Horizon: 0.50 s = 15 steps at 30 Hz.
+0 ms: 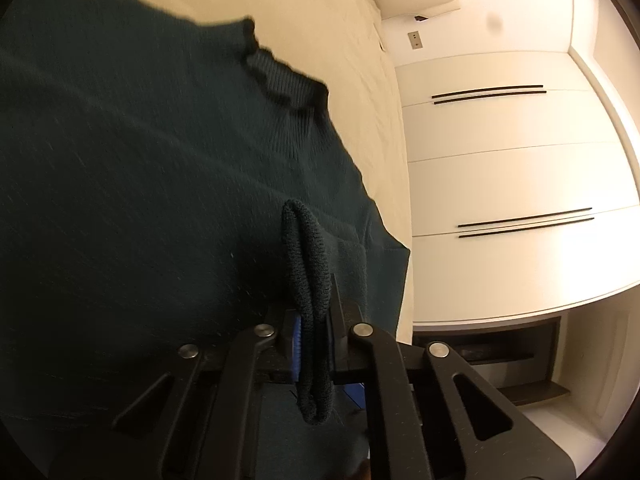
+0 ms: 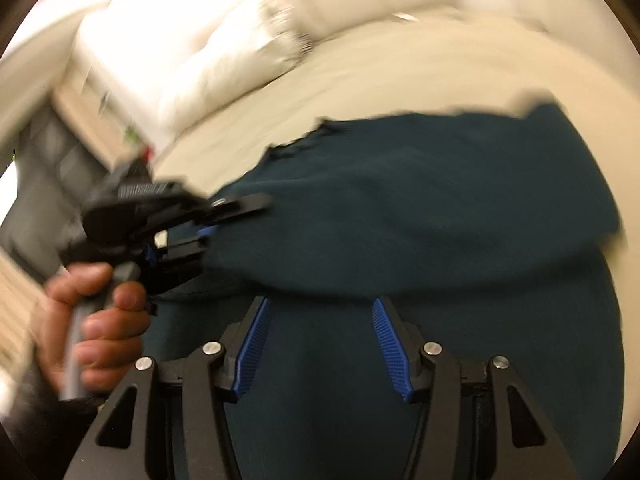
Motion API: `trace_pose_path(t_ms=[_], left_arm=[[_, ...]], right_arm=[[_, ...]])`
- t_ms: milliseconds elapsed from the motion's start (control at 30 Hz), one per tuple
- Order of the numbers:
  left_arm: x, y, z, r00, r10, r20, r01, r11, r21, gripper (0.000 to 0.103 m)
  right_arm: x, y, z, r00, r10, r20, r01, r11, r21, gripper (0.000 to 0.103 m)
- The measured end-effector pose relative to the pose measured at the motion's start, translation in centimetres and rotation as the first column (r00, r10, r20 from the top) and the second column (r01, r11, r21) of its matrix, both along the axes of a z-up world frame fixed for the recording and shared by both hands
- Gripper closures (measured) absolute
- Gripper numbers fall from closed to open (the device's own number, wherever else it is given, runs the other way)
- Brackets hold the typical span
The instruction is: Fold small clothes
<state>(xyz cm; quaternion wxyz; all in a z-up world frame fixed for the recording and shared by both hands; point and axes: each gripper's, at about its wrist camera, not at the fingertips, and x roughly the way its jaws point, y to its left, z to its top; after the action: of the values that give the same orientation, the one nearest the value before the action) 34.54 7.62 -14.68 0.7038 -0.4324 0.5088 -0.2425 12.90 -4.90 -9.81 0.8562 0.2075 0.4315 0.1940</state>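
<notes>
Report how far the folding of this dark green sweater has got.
Done: the dark green sweater lies spread on the cream bed sheet, and one layer already looks folded over the body, though blur makes that uncertain. In hand: the left gripper is shut on a doubled knit edge. The right gripper is open, holding nothing. Left: carry that edge across and finish the remaining folds.

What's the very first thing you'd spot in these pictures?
A big dark green sweater spread over a cream bed fills both views. The left claw is shut on a thick knitted fold of it, near its edge. The right claw hangs open above the cloth, holding nothing.
</notes>
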Motion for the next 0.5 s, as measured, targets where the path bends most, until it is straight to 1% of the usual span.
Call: trace_pose_path(t_ms=[100,167,267,333,400,500], left_arm=[[0.0,1.4,1.7,0.999,0.026,0.048,-0.027,0.999,0.024,0.097],[0.0,2.7,3.4,0.995,0.042,0.090,-0.046,0.998,0.044,0.097],[-0.2,4.2,5.2,0.990,0.044,0.136,-0.059,0.992,0.112,0.097],[-0.4,5.0,5.2,0.989,0.041,0.141,-0.065,0.983,0.170,0.097],[-0.6,5.8,4.6,0.990,0.038,0.134,-0.068,0.973,0.221,0.097],[-1.2,7.1,3.4,0.991,0.049,0.123,-0.079,0.963,0.257,0.097]], right_arm=[[-1.4,-4.5,-1.0,0.992,-0.102,-0.070,0.111,0.984,0.141,0.044],[-1.8,-6.1,-1.9,0.987,-0.123,-0.100,0.140,0.970,0.198,0.045],[-1.9,-7.6,-3.1,0.983,-0.138,-0.125,0.168,0.944,0.282,0.046],[-1.6,-8.4,-3.3,0.979,-0.162,-0.124,0.194,0.929,0.315,0.046],[-1.1,-9.2,-3.5,0.973,-0.192,-0.129,0.226,0.911,0.345,0.046],[-0.6,-10.3,-3.6,0.963,-0.227,-0.145,0.265,0.892,0.366,0.046]])
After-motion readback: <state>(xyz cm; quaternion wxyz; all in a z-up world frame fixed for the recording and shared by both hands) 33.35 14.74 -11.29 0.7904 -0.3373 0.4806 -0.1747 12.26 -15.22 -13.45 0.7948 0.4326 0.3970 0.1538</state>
